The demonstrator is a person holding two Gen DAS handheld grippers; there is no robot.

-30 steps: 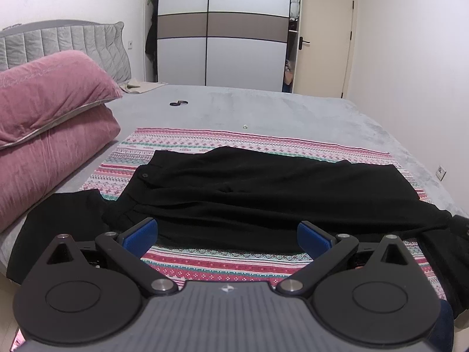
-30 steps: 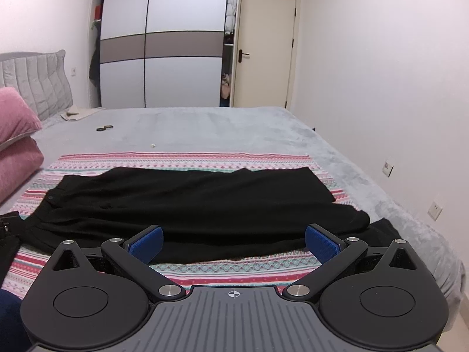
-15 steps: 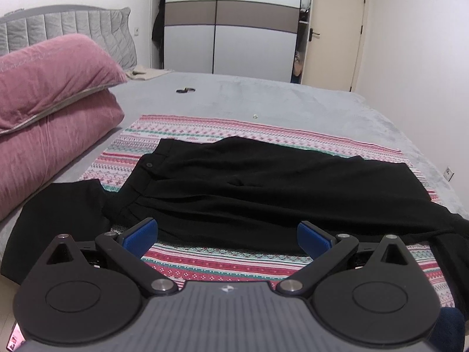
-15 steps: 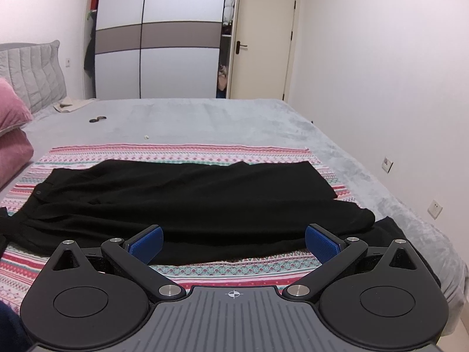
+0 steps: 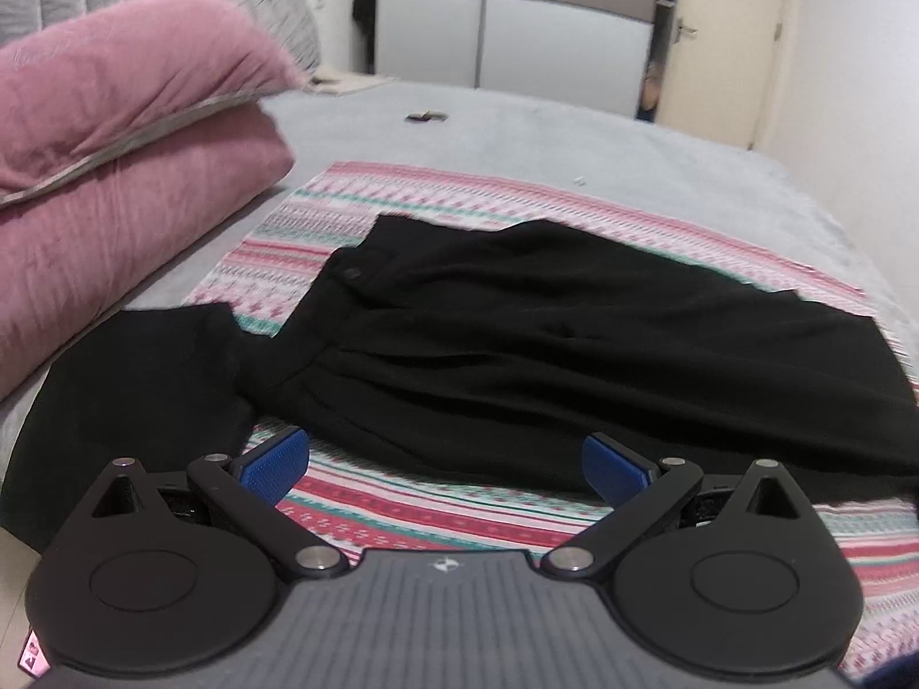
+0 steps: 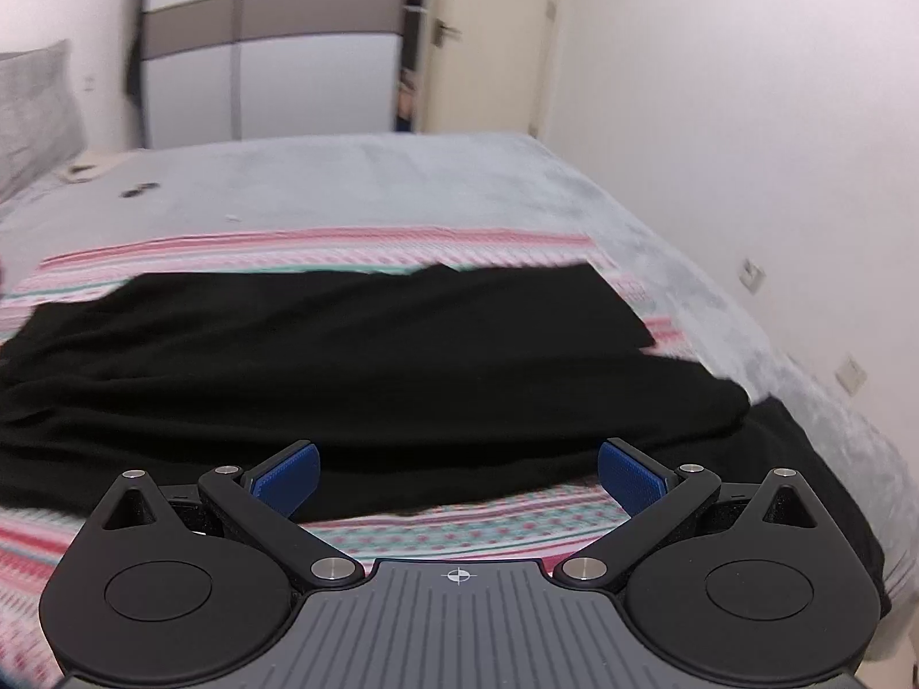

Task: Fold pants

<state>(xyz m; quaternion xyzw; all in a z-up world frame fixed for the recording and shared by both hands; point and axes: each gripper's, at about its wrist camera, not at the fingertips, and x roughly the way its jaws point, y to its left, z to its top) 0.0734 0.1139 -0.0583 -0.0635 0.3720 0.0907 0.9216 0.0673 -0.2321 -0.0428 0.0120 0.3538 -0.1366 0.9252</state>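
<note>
Two tongs: left tongs [image 5: 442, 462] released, empty | right tongs [image 6: 456, 473] released, empty | pants [image 5: 545, 344] flat on striped blanket [image 5: 436, 508], bed [image 5: 505, 120].

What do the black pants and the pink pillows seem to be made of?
Pants: probably a thin woven cloth, matte; it lies in soft, flat folds. Pillows: probably a plush, velvet-like fabric; the surface shows a faint sheen and fine ribbing.
</note>
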